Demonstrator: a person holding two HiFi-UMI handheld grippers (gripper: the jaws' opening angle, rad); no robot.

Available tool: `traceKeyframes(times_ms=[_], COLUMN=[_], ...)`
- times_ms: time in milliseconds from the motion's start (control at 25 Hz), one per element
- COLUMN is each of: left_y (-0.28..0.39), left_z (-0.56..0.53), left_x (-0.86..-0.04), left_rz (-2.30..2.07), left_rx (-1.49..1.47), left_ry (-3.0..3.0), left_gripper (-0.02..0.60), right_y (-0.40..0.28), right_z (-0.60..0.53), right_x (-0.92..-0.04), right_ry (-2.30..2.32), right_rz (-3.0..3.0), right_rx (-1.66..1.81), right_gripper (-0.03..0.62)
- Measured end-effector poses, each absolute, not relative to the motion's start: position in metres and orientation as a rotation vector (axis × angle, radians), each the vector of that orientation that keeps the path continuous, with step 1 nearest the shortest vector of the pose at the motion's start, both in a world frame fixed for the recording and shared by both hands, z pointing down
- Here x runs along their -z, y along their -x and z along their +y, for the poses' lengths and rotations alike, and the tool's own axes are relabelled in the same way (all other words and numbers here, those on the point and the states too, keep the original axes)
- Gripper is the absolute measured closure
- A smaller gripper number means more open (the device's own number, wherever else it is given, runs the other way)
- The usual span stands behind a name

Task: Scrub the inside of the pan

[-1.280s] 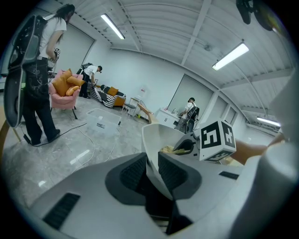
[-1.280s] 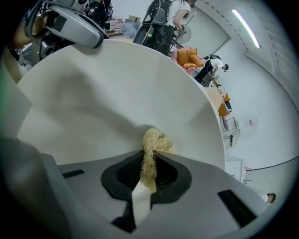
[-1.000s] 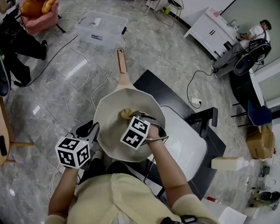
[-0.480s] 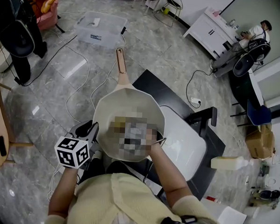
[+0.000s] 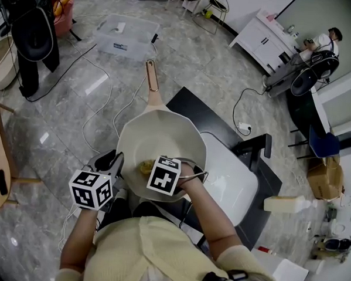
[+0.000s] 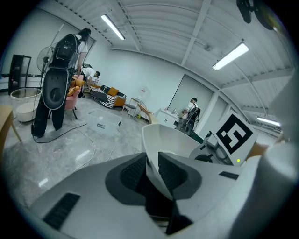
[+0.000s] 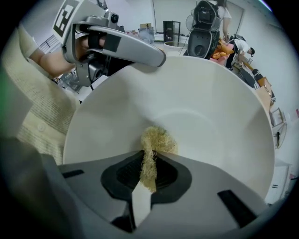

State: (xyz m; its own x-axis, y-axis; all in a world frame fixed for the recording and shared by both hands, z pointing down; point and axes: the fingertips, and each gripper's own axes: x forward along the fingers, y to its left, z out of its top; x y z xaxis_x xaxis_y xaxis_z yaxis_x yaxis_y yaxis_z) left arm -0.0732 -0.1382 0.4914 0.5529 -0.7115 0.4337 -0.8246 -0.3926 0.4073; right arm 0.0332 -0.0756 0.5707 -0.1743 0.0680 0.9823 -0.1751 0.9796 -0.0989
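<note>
Both grippers are engaged, so we judge the scrubbing to be under way rather than just starting or finished. The left gripper (image 6: 152, 161) has its jaws closed to a narrow gap on the rim of the cream pan (image 5: 167, 128), clamping the wall between the pads at the lower left of the pan in the head view. The pan sits in the centre of that view, held up in front of us. Its wooden handle (image 5: 150, 77) points toward the top of the frame, and a black tabletop (image 5: 192, 105) lies to its right. The right gripper (image 7: 150, 170) points steeply down into the pan and pinches a yellowish fibrous scrubber (image 7: 156, 140). The tuft sticks out past the jaws and presses on the inside, toward the lower left of the bowl and near the clamped rim. We see no dirt or foam on the pale inside, so we cannot say how much has been covered. In our judgement the side toward the handle and the right-hand wall may yet need passes
</note>
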Motion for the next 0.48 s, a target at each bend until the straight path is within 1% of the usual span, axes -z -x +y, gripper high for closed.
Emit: traceKeyframes(times_ms=[240, 480], left_y=[0.073, 0.073], left_z=[-0.137, -0.137], left_x=[-0.492, -0.490], left_rz=[-1.230, -1.236], left_rx=[-0.256, -0.270], left_ry=[-2.209, -2.217], left_gripper=[0.499, 0.498], right_y=[-0.022, -0.014], right_z=[-0.050, -0.036], right_x=[-0.560, -0.546], right_ry=[0.019, 0.118], right_rz=[-1.778, -1.844], right_rx=[-0.381, -0.439], right_gripper=[0.545, 0.545])
